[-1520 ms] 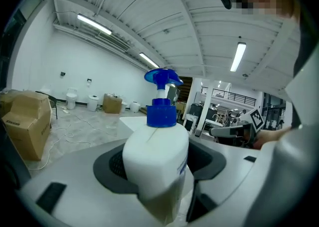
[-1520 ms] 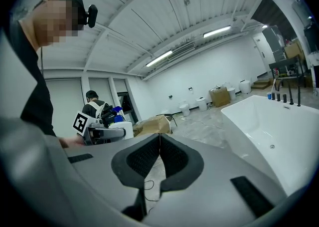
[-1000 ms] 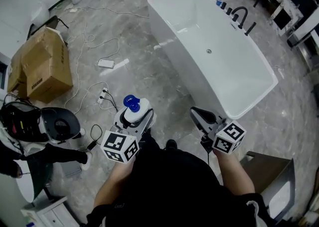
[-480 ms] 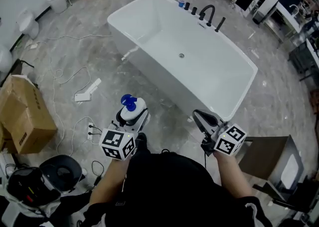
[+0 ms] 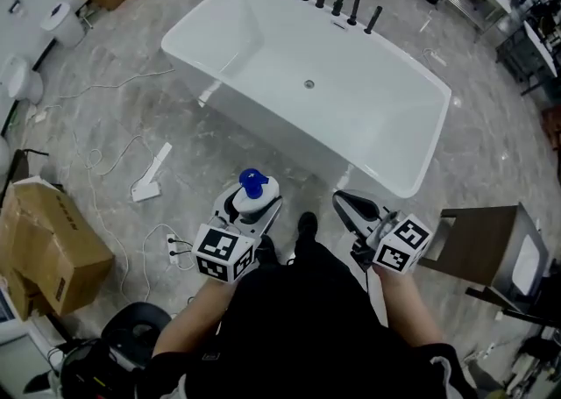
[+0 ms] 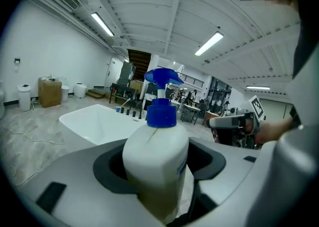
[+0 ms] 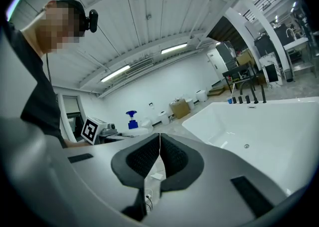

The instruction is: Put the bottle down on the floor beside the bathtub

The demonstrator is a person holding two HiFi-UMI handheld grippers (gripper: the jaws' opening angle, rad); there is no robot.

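1. At the left gripper (image 5: 248, 211): spread wide and clamped on the white body of the bottle (image 5: 258, 195), which is held upright with the blue pump head on top.
2. At the right gripper (image 7: 159, 157): shut tight, pads together, nothing between.
3. Bottle's place: carried in the air in front of the person, above the floor (image 5: 202, 152) and near the close side of the bathtub (image 5: 368, 125); not yet set down.
4. Handling, as a judgement: stiff plastic, smooth and probably a little slippery. Fill level unseen, so weight unknown. Broad base, likely steady on a flat floor despite the tall pump.
5. Where to hold: on the broad body, as now. Not by the pump head, which could turn or press down. Best lowered straight, base flat on the floor, before letting go.
6. Writing: a hint of blue at the bottle's edge in the left gripper view, perhaps a label, unreadable. Black-and-white square markers on both grippers' cubes, no words. Dark print on the cardboard box (image 5: 48, 235), too small to read.
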